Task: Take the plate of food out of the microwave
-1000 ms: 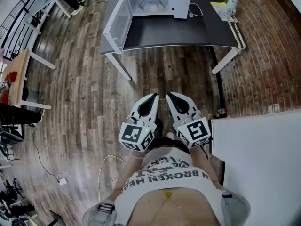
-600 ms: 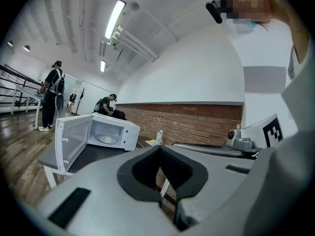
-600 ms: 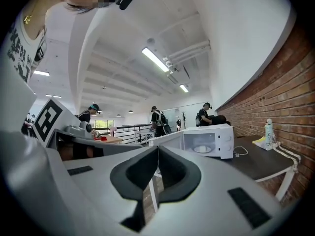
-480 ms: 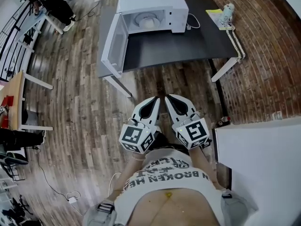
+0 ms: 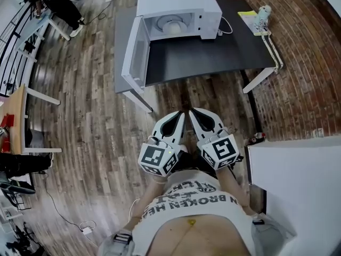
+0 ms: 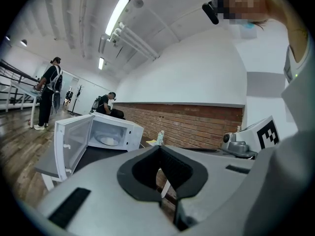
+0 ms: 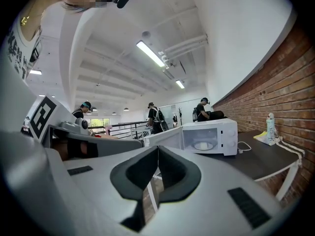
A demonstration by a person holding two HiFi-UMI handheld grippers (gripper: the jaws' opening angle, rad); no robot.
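The left hand-held gripper [image 5: 178,115] and right hand-held gripper [image 5: 194,112] are both pinched shut and empty, well short of the tabletop [image 5: 213,55]. The plate of food [image 5: 173,26] sits inside the microwave [image 5: 178,1]. Reaching in unopened would likely shove it, and the swung-out door [image 5: 136,52] may be clipped.

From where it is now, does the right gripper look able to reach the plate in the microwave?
Probably not yet: the door stands open and nothing blocks the plate, but the right gripper hangs shut, well short of the table.
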